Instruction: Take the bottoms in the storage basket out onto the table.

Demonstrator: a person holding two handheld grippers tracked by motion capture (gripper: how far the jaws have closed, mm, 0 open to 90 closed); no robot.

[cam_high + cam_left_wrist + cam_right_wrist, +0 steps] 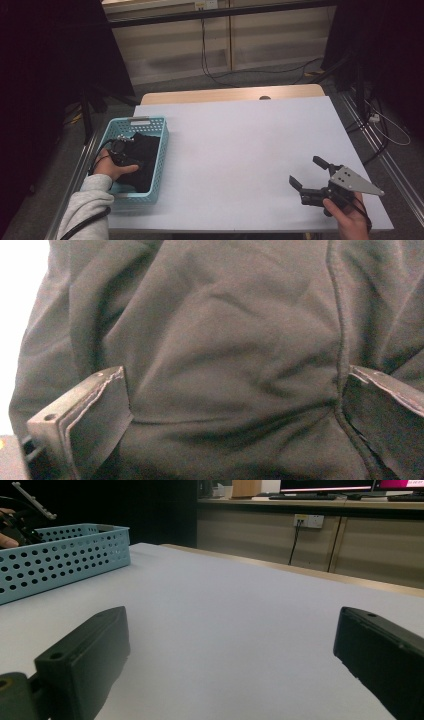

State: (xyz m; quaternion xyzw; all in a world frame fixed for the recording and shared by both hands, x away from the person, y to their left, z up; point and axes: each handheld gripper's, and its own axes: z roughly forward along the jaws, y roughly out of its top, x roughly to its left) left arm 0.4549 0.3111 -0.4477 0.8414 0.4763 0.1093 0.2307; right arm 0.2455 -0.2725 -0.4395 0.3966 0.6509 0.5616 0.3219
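Your left hand (111,167) reaches down into the one blue basket (161,150) at the table's (240,150) left edge, its tool (121,150) spread wide over the one black cloth (220,340) lying inside — the pads not pinching it. Your right hand (350,215) rests near the right corner, its tool (307,172) level, pointing left — spread, nothing between.

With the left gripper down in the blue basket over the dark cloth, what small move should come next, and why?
Probably lift the left gripper straight up out of the blue basket: its jaws stand wide apart, the dark cloth lies loose between them inside the basket, unpinched.
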